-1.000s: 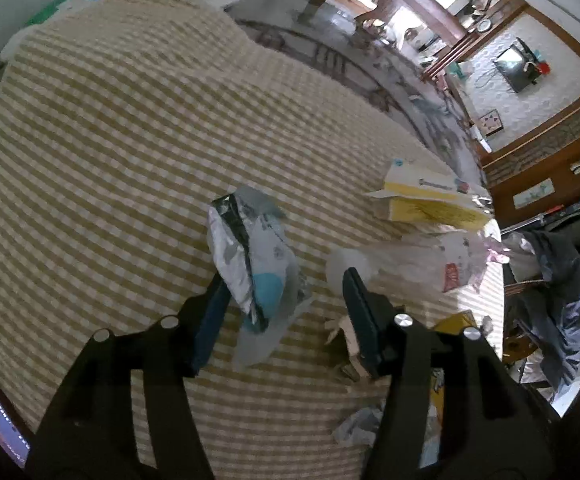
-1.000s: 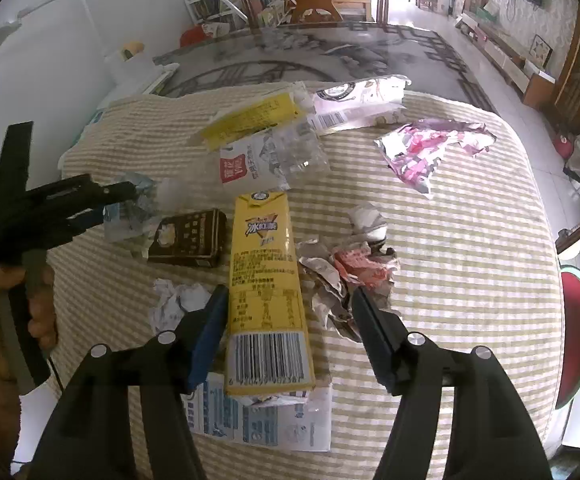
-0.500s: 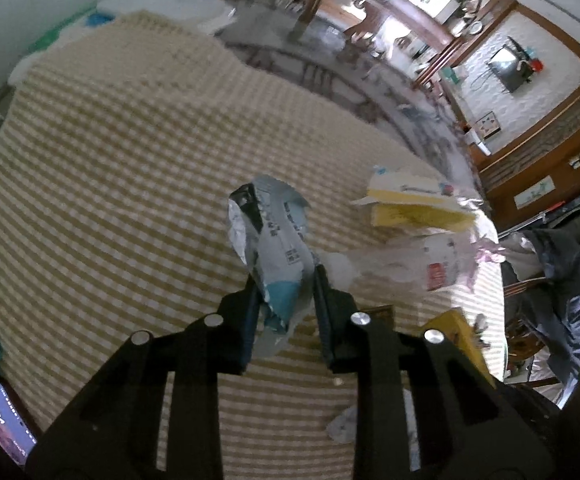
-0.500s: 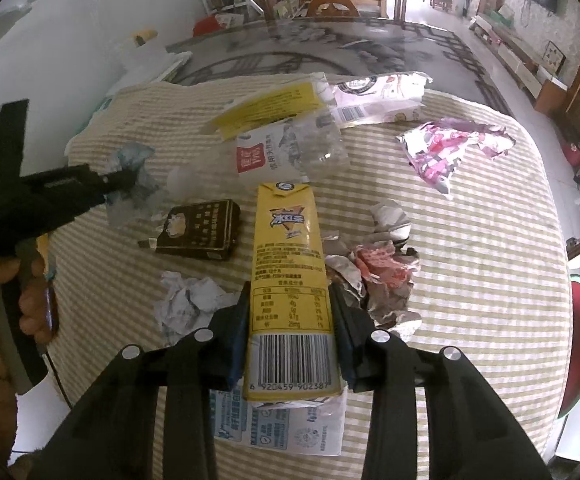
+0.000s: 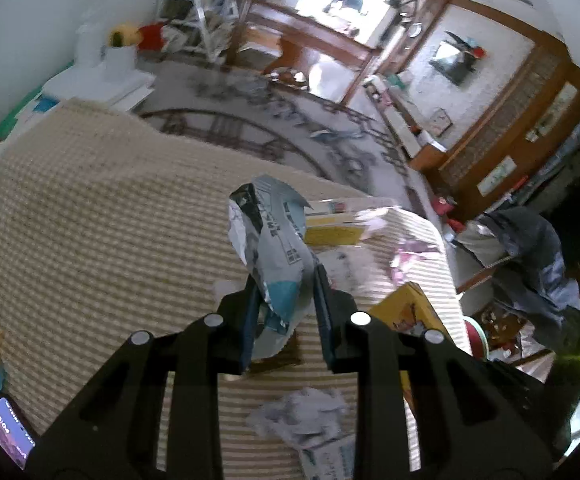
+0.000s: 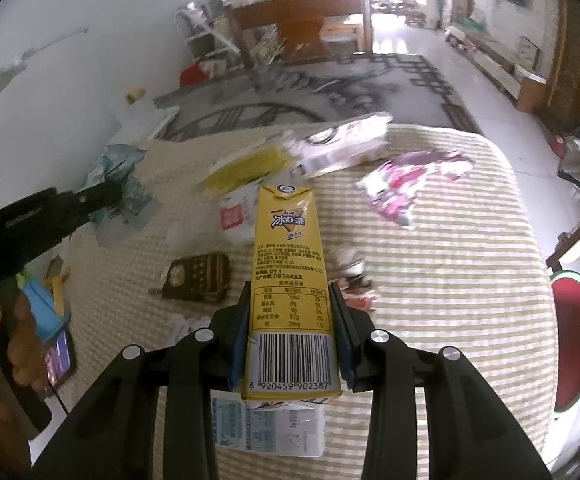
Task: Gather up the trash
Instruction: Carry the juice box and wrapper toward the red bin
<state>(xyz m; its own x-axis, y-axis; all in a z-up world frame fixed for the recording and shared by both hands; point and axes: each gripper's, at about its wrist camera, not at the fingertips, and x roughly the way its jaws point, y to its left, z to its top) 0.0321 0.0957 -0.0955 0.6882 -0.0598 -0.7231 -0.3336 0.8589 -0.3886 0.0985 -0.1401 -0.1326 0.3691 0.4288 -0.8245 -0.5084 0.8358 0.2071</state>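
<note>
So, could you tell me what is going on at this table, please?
A person is clearing trash off a checked tablecloth with a gripper in each hand. The left gripper is shut on a crumpled silver wrapper; the right gripper is shut on a yellow drink carton. A dark box, a pink wrapper and crumpled paper still lie on the cloth.

A checked tablecloth (image 6: 449,280) carries a brown packet (image 6: 198,278), pink wrapper (image 6: 405,184) and crumpled paper (image 5: 301,412).

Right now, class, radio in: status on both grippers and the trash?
Left gripper shut on wrapper. Right gripper shut on yellow carton. Both lifted. More litter on table.
</note>
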